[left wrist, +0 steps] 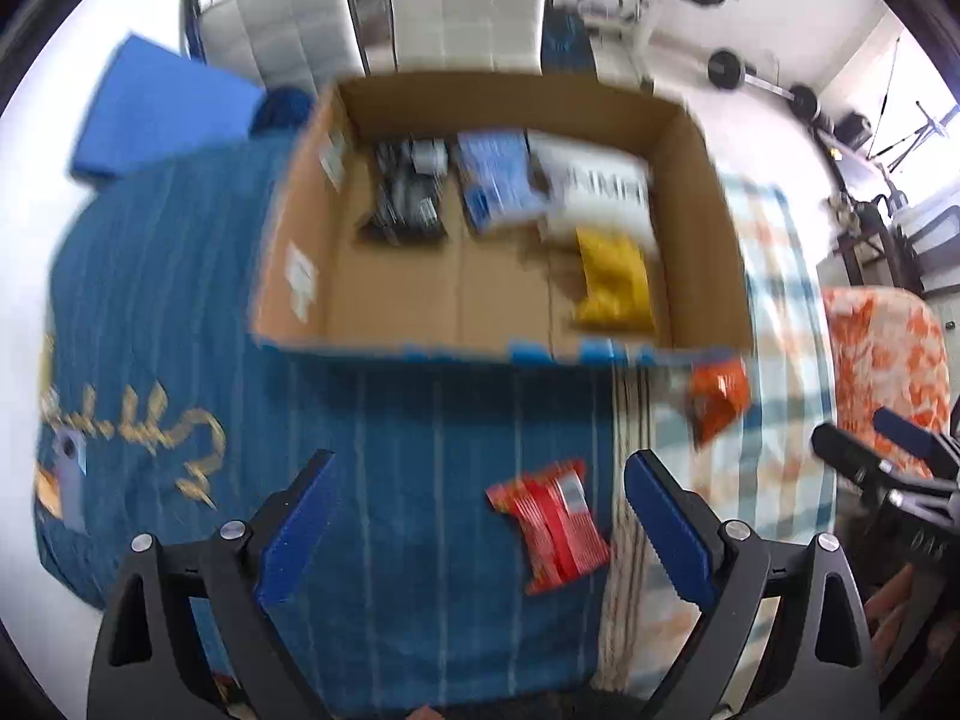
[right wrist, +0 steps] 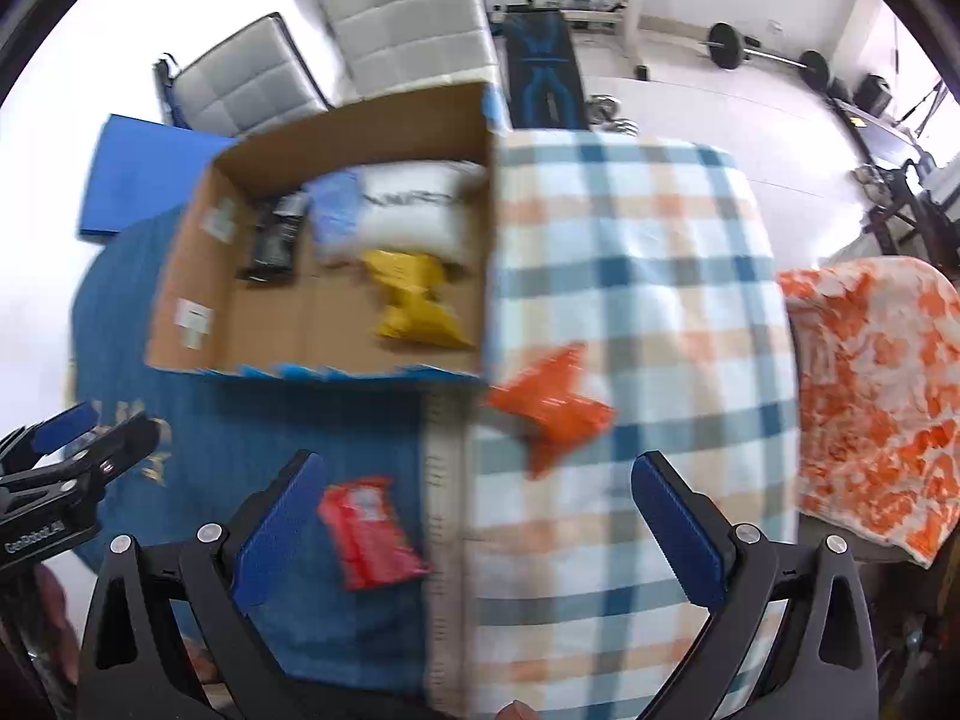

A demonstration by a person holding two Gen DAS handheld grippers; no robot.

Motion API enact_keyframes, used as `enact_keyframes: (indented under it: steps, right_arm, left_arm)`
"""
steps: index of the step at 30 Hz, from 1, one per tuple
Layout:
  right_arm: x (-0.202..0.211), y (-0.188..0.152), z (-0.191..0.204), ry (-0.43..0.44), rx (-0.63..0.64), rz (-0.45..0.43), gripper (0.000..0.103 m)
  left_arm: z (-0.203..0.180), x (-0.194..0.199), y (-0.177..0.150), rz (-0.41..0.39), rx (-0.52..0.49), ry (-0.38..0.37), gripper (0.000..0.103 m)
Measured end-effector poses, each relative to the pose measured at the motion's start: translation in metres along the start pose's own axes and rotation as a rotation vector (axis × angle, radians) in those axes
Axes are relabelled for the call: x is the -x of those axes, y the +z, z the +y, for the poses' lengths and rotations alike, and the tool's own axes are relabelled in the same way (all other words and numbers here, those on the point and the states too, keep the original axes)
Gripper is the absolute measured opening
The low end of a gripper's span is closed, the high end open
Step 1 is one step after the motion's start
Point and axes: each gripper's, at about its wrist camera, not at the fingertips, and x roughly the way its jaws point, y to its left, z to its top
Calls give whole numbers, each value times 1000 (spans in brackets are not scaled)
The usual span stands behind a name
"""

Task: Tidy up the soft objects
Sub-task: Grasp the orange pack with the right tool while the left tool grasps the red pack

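Note:
An open cardboard box (left wrist: 708, 228) (right wrist: 192, 252) sits on the covered table and holds a black packet (left wrist: 408, 192), a blue packet (left wrist: 492, 177), a white pillow pack (left wrist: 600, 186) and a yellow packet (left wrist: 615, 279) (right wrist: 417, 300). A red packet (left wrist: 552, 525) (right wrist: 369, 531) lies on the blue cloth in front of the box. An orange packet (left wrist: 717, 399) (right wrist: 552, 405) lies on the plaid cloth by the box's front right corner. My left gripper (left wrist: 480, 516) is open and empty above the red packet. My right gripper (right wrist: 474, 516) is open and empty, short of the orange packet.
A blue cloth (left wrist: 162, 300) covers the left of the table, a plaid cloth (right wrist: 630, 240) the right. An orange floral cloth (right wrist: 876, 384) lies at far right. Grey chairs (right wrist: 408, 18), a blue mat (left wrist: 156, 102) and gym weights (right wrist: 762, 54) stand behind.

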Motion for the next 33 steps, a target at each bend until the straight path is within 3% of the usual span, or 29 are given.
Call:
enact_keyframes:
  steps: [4, 7, 12, 15, 20, 26, 27, 30, 33]
  right_arm:
    - [-23, -14, -42, -39, -18, 49, 103]
    - [-47, -17, -66, -18, -36, 70, 103]
    - [-91, -6, -82, 4, -1, 120, 103]
    - [-113, 3, -81, 5, 70, 133, 103]
    - [-142, 16, -67, 3, 191, 176, 103]
    - [-176, 27, -55, 25, 211, 223, 103]
    - [-182, 27, -56, 25, 196, 231, 99]
    - [-192, 26, -58, 16, 145, 262, 67]
    - [-190, 21, -63, 6, 89, 265, 60]
  left_arm:
    - [-15, -37, -24, 111, 24, -41, 96]
    - [-28, -74, -46, 207, 42, -51, 95]
    - [-50, -134, -71, 350, 57, -89, 95]
    - [-60, -152, -73, 366, 46, -78, 90]
    - [-71, -180, -73, 408, 35, -44, 65]
    - [-73, -195, -87, 438, 20, -40, 55]
    - [-74, -193, -90, 426, 1, -37, 54]
    - [-77, -190, -97, 418, -39, -26, 50]
    - [-69, -185, -102, 403, -62, -3, 48]
